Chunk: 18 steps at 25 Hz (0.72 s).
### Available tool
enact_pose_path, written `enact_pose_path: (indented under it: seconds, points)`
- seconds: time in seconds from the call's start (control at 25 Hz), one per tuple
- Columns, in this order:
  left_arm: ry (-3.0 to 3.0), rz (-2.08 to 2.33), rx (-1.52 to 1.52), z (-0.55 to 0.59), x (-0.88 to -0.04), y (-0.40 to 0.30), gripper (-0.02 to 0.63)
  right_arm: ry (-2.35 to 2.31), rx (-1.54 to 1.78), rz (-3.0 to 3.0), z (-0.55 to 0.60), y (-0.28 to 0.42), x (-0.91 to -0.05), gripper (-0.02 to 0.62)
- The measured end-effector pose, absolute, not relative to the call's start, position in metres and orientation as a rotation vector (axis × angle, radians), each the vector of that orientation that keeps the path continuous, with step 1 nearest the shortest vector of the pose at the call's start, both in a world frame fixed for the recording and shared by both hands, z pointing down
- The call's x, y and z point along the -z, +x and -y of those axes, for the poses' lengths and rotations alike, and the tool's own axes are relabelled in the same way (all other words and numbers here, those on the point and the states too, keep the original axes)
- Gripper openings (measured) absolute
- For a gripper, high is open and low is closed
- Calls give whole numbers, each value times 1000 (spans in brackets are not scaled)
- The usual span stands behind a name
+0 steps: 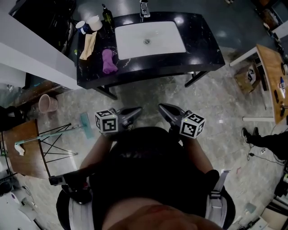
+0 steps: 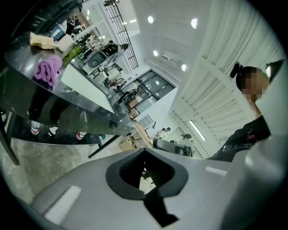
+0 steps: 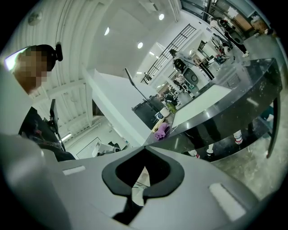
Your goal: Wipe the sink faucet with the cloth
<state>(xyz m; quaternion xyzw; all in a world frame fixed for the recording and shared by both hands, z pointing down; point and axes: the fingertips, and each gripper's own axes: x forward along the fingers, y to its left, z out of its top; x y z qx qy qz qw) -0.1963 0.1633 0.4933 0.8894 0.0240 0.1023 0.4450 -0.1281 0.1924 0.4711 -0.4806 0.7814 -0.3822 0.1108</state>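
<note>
A purple cloth (image 1: 108, 60) lies crumpled on the black counter (image 1: 202, 40), just left of the white sink basin (image 1: 150, 39). The chrome faucet (image 1: 144, 9) stands behind the basin at the far edge. Both grippers are held close to my body, well short of the counter and above the floor. My left gripper (image 1: 137, 109) and right gripper (image 1: 162, 107) are shut with nothing in them, tips turned toward each other. The cloth (image 2: 48, 70) shows far off at the upper left of the left gripper view, beyond the shut left gripper (image 2: 146, 150). In the right gripper view the cloth (image 3: 162, 130) sits just above the shut right gripper (image 3: 145, 148).
A tan rag (image 1: 87, 45), cups (image 1: 94, 22) and a dark bottle (image 1: 108, 15) crowd the counter's left end. A pink bucket (image 1: 47, 103), a wooden stool (image 1: 20, 139) and a floor wiper (image 1: 85, 126) stand at the left. A wooden table (image 1: 272, 76) and a person's feet (image 1: 252, 134) are at the right.
</note>
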Motion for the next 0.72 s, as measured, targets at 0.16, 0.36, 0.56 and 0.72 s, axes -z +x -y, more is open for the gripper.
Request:
enact_pose_path:
  seconds: [0.16,0.36,0.56,0.72]
  points:
    - [2203,-41,-247,-164,-493,-198,0,-1393,1129,-2298,-194,-129,-471,9]
    - [2198,-42,-240,-165,-492,-196,0,-1384,1123,-2296,-195,-127,-469,9]
    - [2187,-47,-241,-166,-493,-194,0,-1391,1122,-2289,-197,-125,-471,9]
    - [2184,-30,-231,-162,-493,-195,0,-1392,1123,-2287,-197,-125,-470,9]
